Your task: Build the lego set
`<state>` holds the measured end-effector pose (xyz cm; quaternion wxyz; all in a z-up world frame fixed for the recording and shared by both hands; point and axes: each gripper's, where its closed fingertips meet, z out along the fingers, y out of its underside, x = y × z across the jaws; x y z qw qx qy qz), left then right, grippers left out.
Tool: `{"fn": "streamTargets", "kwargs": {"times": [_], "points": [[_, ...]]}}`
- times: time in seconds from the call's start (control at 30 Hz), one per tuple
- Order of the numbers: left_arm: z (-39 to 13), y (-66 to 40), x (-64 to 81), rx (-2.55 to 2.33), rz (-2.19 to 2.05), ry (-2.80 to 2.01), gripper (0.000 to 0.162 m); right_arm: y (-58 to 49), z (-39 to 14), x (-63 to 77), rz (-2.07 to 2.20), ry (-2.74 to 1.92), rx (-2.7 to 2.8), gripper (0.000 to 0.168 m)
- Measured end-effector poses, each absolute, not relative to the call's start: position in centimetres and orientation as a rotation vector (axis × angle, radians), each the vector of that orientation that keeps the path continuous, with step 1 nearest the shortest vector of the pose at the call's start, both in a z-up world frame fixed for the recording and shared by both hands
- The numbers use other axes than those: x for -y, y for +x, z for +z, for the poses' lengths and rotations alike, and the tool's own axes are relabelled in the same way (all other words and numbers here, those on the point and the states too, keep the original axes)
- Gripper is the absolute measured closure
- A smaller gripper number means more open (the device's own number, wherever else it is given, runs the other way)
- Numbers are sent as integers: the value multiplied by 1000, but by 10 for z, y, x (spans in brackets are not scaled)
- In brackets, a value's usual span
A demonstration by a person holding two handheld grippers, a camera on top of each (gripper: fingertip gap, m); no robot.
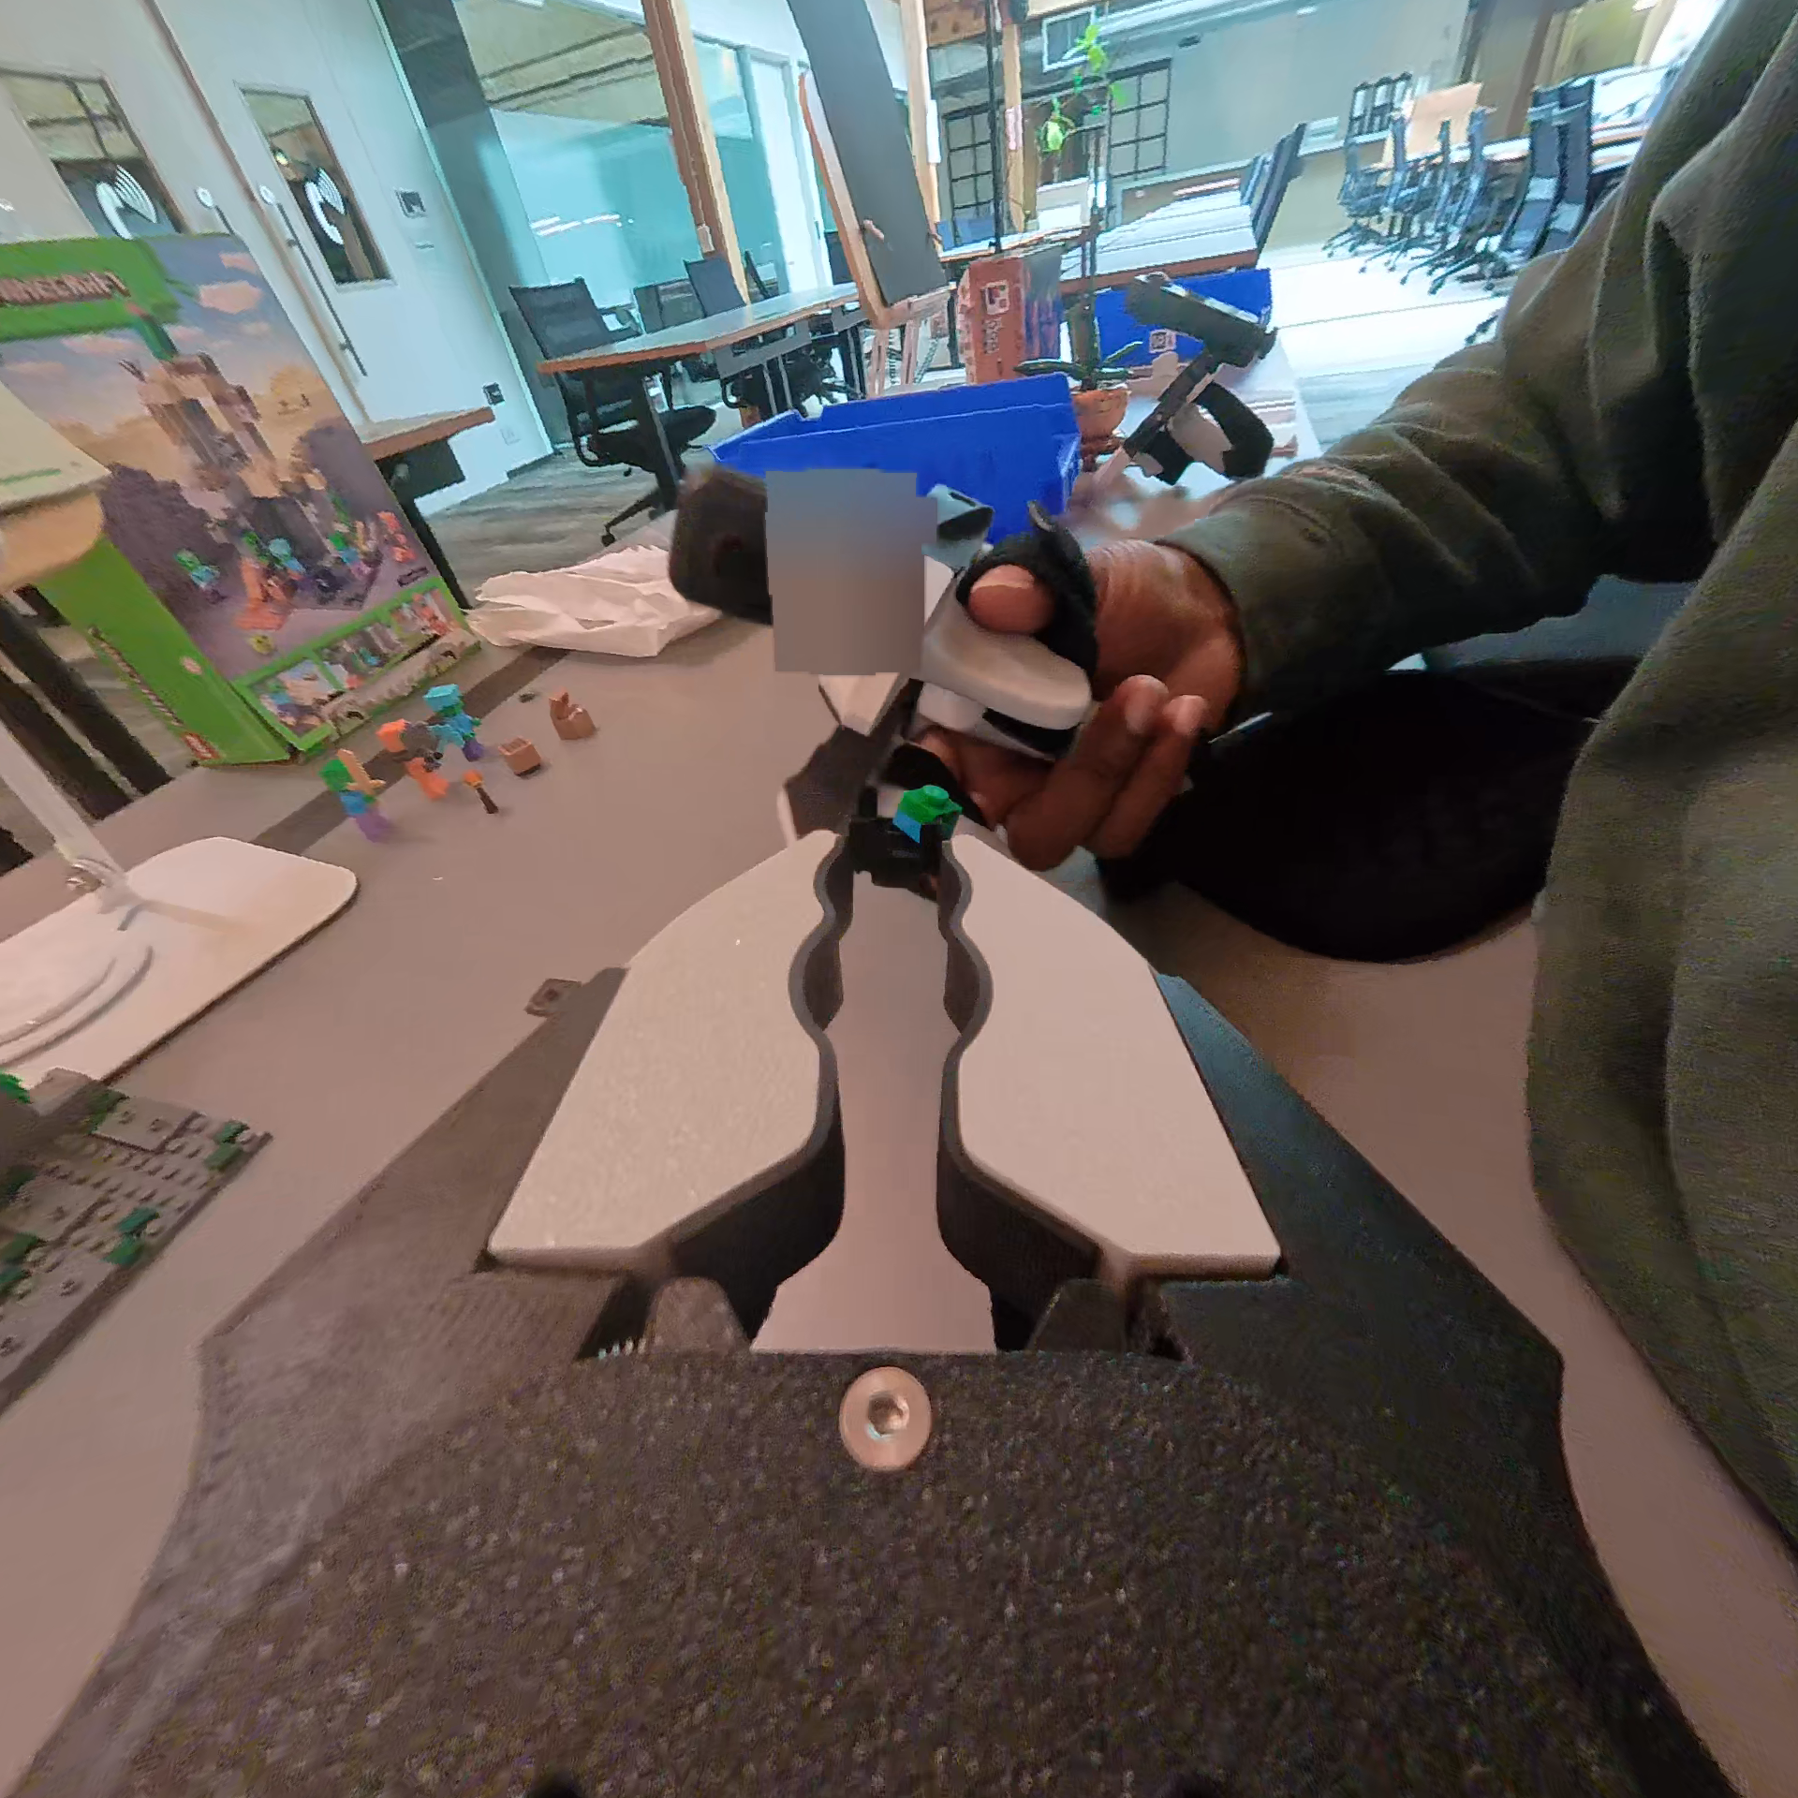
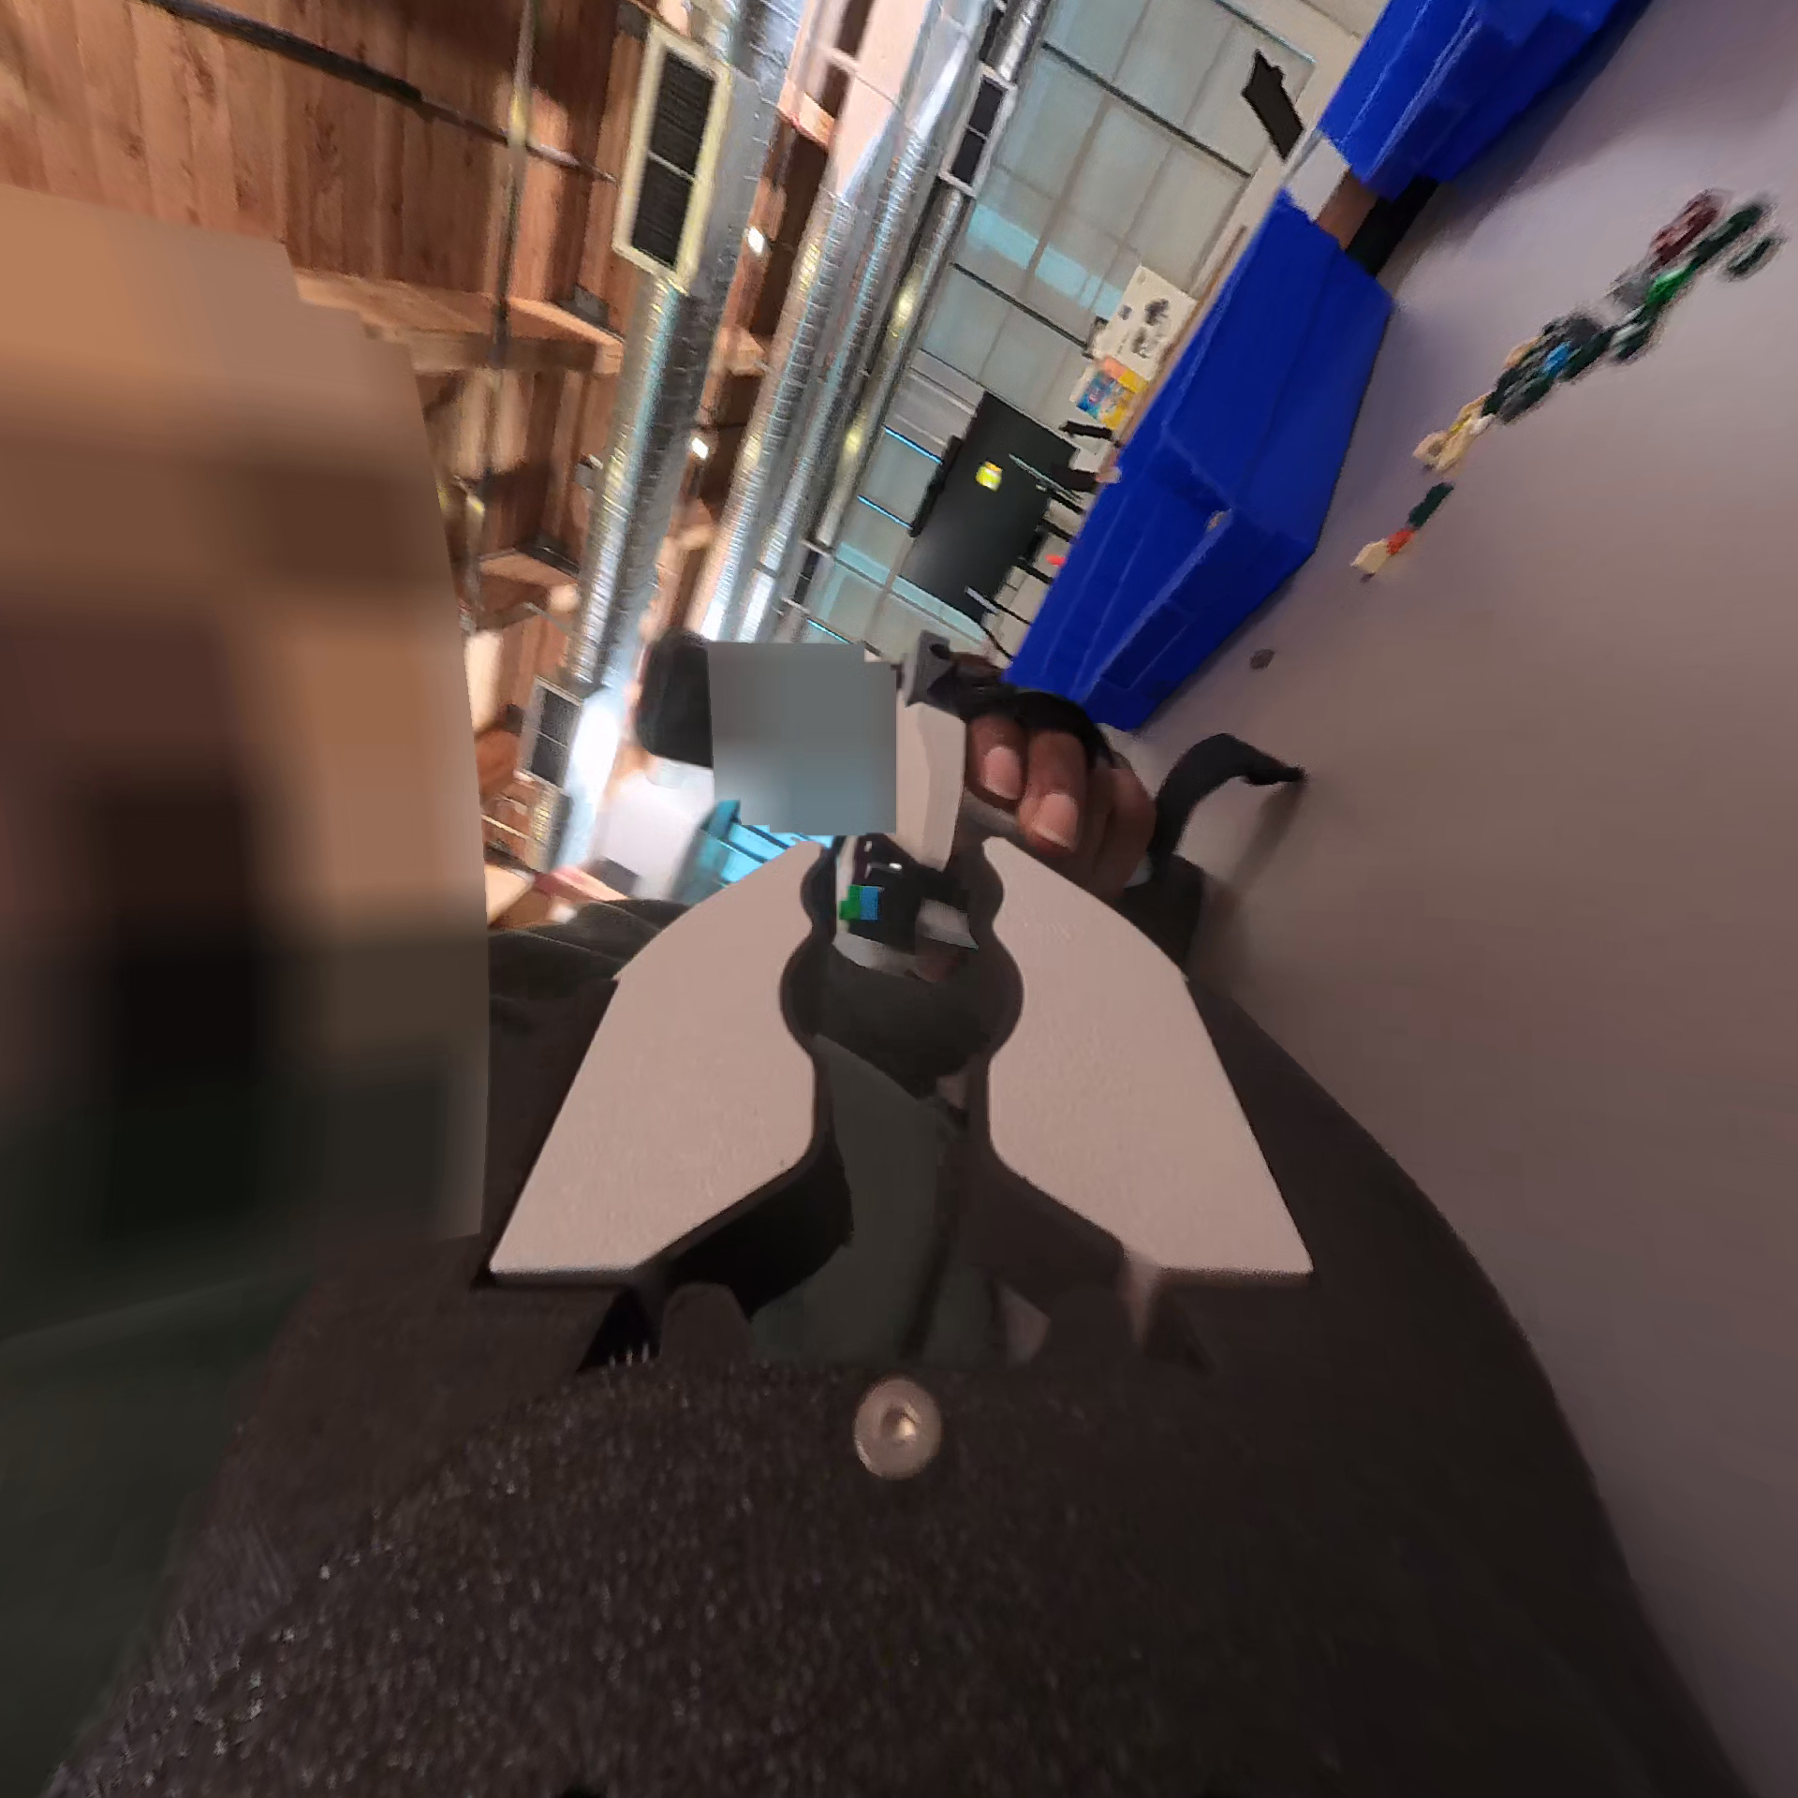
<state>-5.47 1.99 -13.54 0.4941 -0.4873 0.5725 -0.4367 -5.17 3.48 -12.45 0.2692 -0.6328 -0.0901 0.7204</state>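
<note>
Together both grippers — left gripper (image 1: pixel 893 861), right gripper (image 2: pixel 900 900) — pinch one minifigure (image 1: pixel 924 812).

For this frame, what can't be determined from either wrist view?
- Left wrist view: which gripper grips the small green, blue and black lego piece; both sets of tips crowd it.
- Right wrist view: the same piece is motion-blurred, its shape unclear.
- Right wrist view: loose bricks are smeared beyond telling apart.
- Left wrist view: the grey baseplate build is cut by the left edge.
</note>
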Motion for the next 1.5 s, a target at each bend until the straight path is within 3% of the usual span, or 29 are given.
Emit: {"fn": "streamTargets", "kwargs": {"times": [0.03, 0.23, 0.53, 1.0, 1.5], "points": [[-137, -55, -19, -1391, -1081, -1195, 146, -48, -127, -36, 1860, -1733, 307, 143], [-146, -54, -18, -1400, -1227, -1300, 146, -41, -114, -26, 1352, -1651, 811, 152], [-160, -50, -9, -1474, -1268, -1357, 146, -56, -136, -9, 750, -1559, 1464, 152], [-163, -48, -7, -1477, -1247, -1371, 146, -58, -152, -7, 537, -1594, 1769, 159], [-152, -50, -31, -1334, -1062, -1354, 146, -60, -140, -30, 675, -1873, 1484, 161]]}}
